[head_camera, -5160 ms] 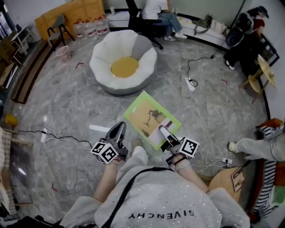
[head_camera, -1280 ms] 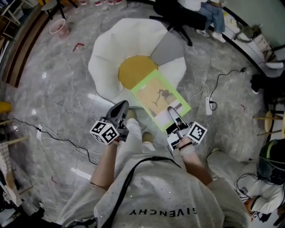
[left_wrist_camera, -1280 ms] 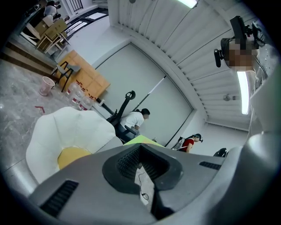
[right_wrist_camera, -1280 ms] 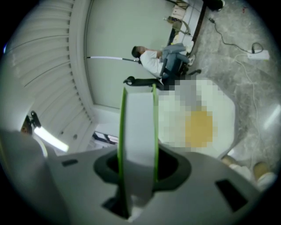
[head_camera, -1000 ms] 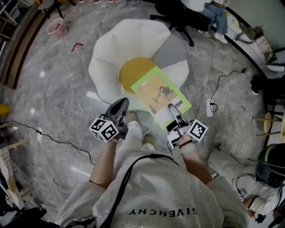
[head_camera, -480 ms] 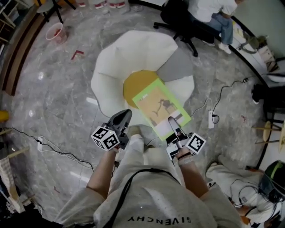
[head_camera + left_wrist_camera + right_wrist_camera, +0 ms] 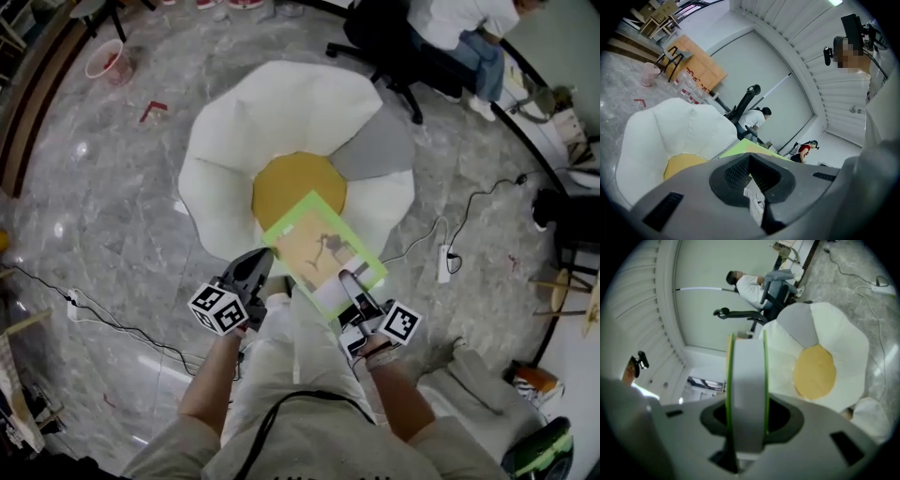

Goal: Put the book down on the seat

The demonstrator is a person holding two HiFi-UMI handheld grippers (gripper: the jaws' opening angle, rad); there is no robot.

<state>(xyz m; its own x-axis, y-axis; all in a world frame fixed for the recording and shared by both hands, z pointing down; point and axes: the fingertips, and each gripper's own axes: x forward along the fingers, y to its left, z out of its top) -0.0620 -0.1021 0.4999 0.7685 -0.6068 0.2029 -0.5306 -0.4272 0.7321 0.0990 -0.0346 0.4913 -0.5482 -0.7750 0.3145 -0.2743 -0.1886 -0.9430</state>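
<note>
Evidently the right gripper (image 7: pixel 352 287) pinches the book (image 7: pixel 319 246) by its near short end. Its jaws stand partly apart and press on both covers, so, we judge, the free end can reach out over the seat (image 7: pixel 281 103).

The book hangs cover-up above the seat's near petals, its far corner at the seat's yellow centre (image 7: pixel 292 183). We cannot tell whether it touches the seat.

Its long axis runs from the right gripper toward that centre, skewed left.

At the seat's near rim, the left gripper (image 7: pixel 255 267) is closed and has no book in it. A small white scrap shows in its gap.

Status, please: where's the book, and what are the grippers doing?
Right gripper shut on the book. Left gripper shut, empty. Book hangs over the seat front edge, not yet down. Seat bare.
</note>
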